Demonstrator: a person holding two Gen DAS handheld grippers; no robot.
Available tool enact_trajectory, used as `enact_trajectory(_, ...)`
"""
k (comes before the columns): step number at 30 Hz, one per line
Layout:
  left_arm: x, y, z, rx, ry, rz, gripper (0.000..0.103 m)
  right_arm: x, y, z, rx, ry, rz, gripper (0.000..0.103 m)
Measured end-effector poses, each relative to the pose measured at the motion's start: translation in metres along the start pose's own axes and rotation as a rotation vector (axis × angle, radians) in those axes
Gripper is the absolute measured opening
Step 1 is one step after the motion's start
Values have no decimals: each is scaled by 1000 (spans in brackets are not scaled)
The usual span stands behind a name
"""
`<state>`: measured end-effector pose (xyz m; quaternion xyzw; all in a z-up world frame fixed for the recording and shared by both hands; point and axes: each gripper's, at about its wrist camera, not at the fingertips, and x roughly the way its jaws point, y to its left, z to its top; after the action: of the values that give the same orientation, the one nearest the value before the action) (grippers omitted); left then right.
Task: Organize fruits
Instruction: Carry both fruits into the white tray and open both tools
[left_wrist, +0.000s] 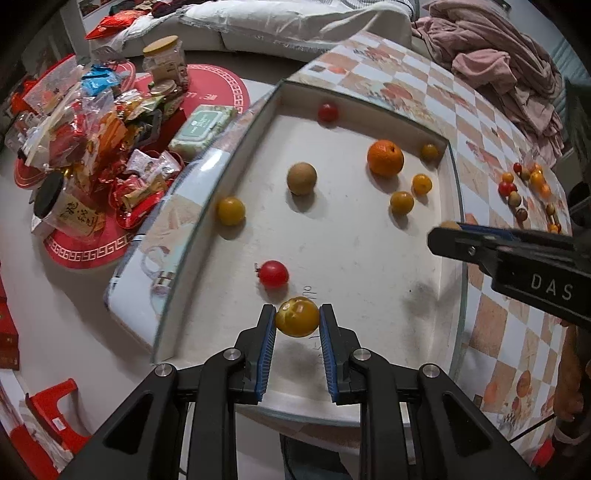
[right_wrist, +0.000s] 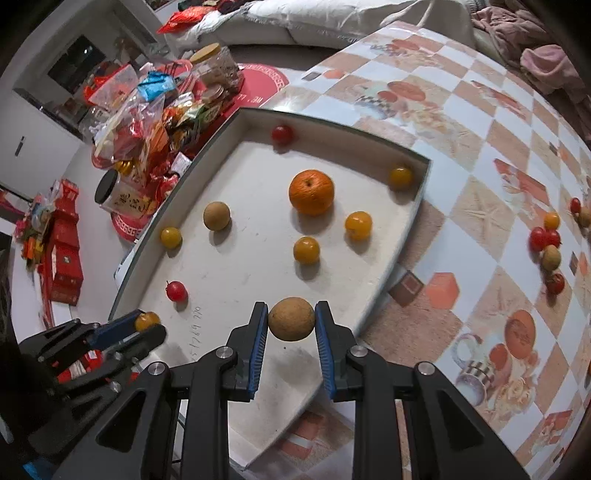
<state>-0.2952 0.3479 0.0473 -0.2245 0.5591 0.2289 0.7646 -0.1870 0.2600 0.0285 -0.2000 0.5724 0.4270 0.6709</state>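
Note:
A white tray (left_wrist: 369, 266) on the checkered table holds an orange (left_wrist: 385, 157), a brown longan (left_wrist: 301, 178), red tomatoes (left_wrist: 273, 273) and several small yellow fruits. My left gripper (left_wrist: 297, 318) is shut on a yellow fruit (left_wrist: 297, 317) above the tray's near end; it also shows in the right wrist view (right_wrist: 147, 320). My right gripper (right_wrist: 291, 319) is shut on a brown longan (right_wrist: 291, 319) above the tray's (right_wrist: 229, 280) near right side; it also shows in the left wrist view (left_wrist: 448, 230).
Several loose small fruits (left_wrist: 528, 192) lie on the table right of the tray, also in the right wrist view (right_wrist: 550, 240). Snack packets, jars (left_wrist: 164, 59) and a wipes pack (left_wrist: 203, 127) crowd a lower table at left. Pink clothes (left_wrist: 498, 55) lie at the far right.

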Motion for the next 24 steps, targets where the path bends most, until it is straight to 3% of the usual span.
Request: enact_trajectory(24,28,-12,-3,105,23,56,25,47,7,13,-72,104,-80,28)
